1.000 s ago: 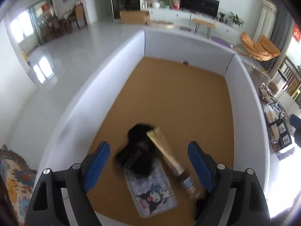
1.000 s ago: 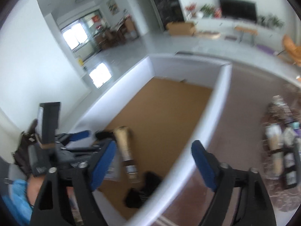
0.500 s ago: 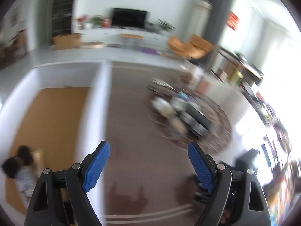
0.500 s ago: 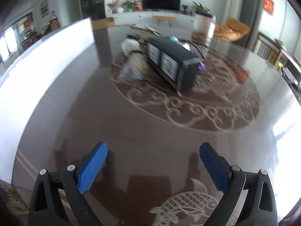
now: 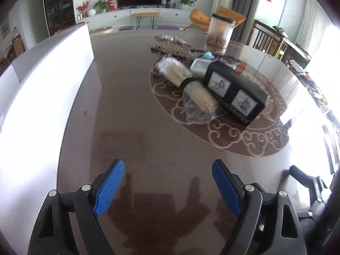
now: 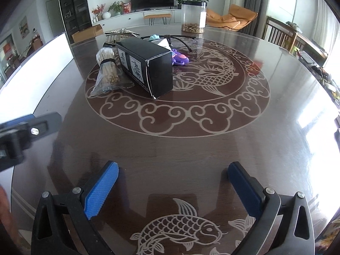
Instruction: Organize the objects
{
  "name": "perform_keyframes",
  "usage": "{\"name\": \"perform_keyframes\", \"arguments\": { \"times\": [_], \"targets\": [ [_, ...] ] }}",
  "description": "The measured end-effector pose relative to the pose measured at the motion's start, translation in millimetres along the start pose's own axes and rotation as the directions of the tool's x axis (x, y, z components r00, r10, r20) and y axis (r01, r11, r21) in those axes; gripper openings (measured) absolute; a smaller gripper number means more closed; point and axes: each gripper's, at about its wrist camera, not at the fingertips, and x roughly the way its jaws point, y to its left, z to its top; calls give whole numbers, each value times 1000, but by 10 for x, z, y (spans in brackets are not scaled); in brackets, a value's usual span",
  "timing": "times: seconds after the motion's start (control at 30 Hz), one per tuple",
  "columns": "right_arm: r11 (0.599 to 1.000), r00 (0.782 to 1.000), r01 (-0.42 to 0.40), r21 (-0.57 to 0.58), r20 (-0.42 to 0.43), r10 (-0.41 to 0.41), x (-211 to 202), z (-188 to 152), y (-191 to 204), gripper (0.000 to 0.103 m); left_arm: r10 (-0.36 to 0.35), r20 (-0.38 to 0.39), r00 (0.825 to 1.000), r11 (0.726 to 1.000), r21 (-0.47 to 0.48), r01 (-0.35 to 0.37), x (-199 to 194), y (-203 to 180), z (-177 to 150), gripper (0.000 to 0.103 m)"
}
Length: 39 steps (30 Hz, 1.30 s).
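Note:
A black box point(image 6: 146, 65) lies on the dark round table, also in the left wrist view point(image 5: 235, 91). Beside it lie clear bags of sticks point(image 6: 107, 72) point(image 5: 199, 102), a white bottle point(image 5: 199, 65) and a purple toy point(image 6: 180, 58). My left gripper point(image 5: 167, 170) is open and empty above the table's near part; its body shows at the left of the right wrist view point(image 6: 27, 127). My right gripper point(image 6: 173, 167) is open and empty, well short of the box.
A white-walled bin point(image 5: 42, 97) stands along the table's left side, also in the right wrist view point(image 6: 48, 53). A clear jar point(image 6: 193, 17) point(image 5: 221, 34) stands at the table's far side. A black cable point(image 6: 182, 40) lies behind the box.
Both grippers have swung right, away from the bin with its pouch, tube and black item, and now face the pile at the table's middle. Both stay open.

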Motion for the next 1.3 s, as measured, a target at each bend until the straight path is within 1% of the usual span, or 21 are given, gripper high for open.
{"name": "perform_keyframes", "arguments": {
  "times": [0.1, 0.13, 0.17, 0.23, 0.27, 0.3, 0.33, 0.63, 0.8, 0.87, 1.3],
  "targets": [
    [1000, 1000, -1, 1, 2, 1, 0, -9, 5, 103, 22, -13, 1000, 1000, 1, -22, 138, 19, -33, 85],
    [1000, 1000, -1, 1, 2, 1, -1, -9, 5, 103, 45, 6, 999, 999, 23, -45, 147, 3, -38, 85],
    [1000, 1000, -1, 1, 2, 1, -1, -8, 3, 103, 51, 1, 999, 998, 31, -51, 165, 2, -41, 85],
    [1000, 1000, 0, 2, 3, 0, 10, 1, -1, 103, 70, 15, 997, 996, 59, -71, 161, -33, -59, 86],
    [1000, 1000, 0, 2, 4, 0, -6, -13, -10, 103, 72, 24, 997, 995, 71, -73, 169, -32, -61, 92],
    [1000, 1000, 0, 2, 4, 0, -8, -17, -13, 103, 63, 31, 998, 995, 70, -65, 176, -26, -72, 101],
    [1000, 1000, 0, 2, 4, 0, -4, -12, -11, 103, 63, 29, 998, 995, 70, -65, 191, -27, -71, 103],
    [1000, 1000, -2, 0, -6, 2, 4, -4, -23, 103, 64, 35, 997, 996, 64, -66, 205, -38, -5, 103],
    [992, 998, 69, 101, -16, -68, 1, -14, -275, 103, 64, 35, 997, 996, 63, -66, 208, -40, 1, 103],
    [989, 997, 82, 121, -16, -81, -4, -28, -328, 103, 64, 35, 997, 996, 63, -66, 209, -41, -2, 103],
    [987, 996, 91, 130, -4, -91, -40, -45, -314, 103, 66, 36, 997, 996, 63, -68, 206, -46, 4, 103]
  ]
}}
